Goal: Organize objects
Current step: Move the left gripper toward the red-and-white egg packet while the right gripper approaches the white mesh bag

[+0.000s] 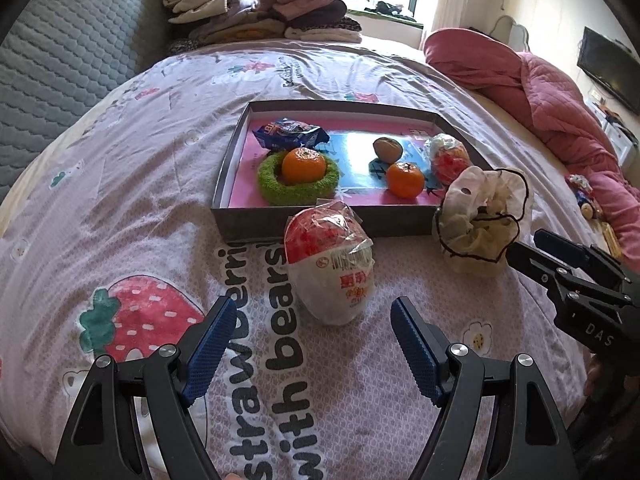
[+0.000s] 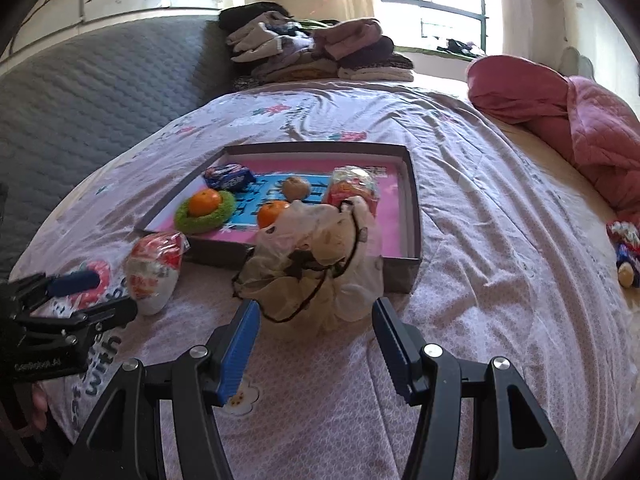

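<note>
Bed [image 1: 120, 208], lilac strawberry-print cover, carries everything. On it one shallow grey box [image 1: 320, 226], pink-lined, serving as the collecting tray.

Progress, as a judgement: well past halfway. Six things already in the box, two still outside on the cover, against its near wall.

Count inside, largest first:
- green fuzzy ring [image 1: 298, 186], one, an orange sitting in its hollow
- blue snack packet [image 1: 290, 132], one, back left
- red-and-white wrapped bun [image 1: 446, 158], one, right side
- oranges, two: ring orange [image 1: 304, 165] and loose orange [image 1: 406, 179]
- brown round fruit [image 1: 387, 149], one; kind unclear

Outside:
- cream frilly scrunchie [image 2: 316, 276], dark-edged, one, touching the near right corner
- second wrapped bun [image 1: 330, 268], one, upright, just in front of the near wall

Right gripper [image 2: 316, 344]: open wide, holding nothing, scrunchie just ahead between the fingertips, pads not touching it.
Left gripper [image 1: 312, 344]: likewise spread, empty, bun just ahead.

Further small items lie far right by the pink quilt [image 1: 560, 92]; too small to count.
</note>
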`<act>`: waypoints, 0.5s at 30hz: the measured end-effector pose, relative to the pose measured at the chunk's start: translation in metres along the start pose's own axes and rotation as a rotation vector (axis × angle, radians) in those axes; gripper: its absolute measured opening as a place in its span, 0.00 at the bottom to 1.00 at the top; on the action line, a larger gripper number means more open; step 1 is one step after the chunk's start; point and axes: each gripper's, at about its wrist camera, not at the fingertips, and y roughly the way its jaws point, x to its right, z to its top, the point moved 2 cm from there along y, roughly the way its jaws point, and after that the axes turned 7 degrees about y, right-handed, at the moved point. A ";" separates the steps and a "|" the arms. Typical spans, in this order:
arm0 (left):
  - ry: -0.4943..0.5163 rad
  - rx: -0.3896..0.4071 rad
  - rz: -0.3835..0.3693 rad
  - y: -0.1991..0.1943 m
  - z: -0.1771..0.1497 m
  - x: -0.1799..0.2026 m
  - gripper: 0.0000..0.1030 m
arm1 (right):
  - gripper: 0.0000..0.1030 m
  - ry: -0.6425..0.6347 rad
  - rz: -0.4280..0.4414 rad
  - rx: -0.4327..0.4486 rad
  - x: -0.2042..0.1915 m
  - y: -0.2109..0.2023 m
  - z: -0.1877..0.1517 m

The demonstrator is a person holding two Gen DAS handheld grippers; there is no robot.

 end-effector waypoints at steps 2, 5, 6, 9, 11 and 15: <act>-0.006 -0.002 0.000 0.002 0.001 -0.001 0.78 | 0.56 0.017 -0.017 -0.007 0.003 0.005 0.001; -0.011 -0.002 0.003 0.004 0.002 -0.002 0.78 | 0.56 0.023 -0.039 -0.009 0.005 0.011 0.002; -0.014 -0.002 0.003 0.005 0.002 -0.002 0.78 | 0.56 0.027 -0.037 -0.010 0.006 0.013 0.003; -0.024 -0.007 -0.001 0.008 0.003 -0.003 0.78 | 0.56 0.038 -0.033 -0.012 0.006 0.016 0.004; -0.028 -0.009 0.005 0.010 0.004 -0.004 0.78 | 0.56 0.039 -0.041 -0.013 0.006 0.018 0.005; -0.027 -0.014 0.005 0.016 0.007 -0.003 0.78 | 0.56 0.047 -0.047 -0.029 0.007 0.026 0.005</act>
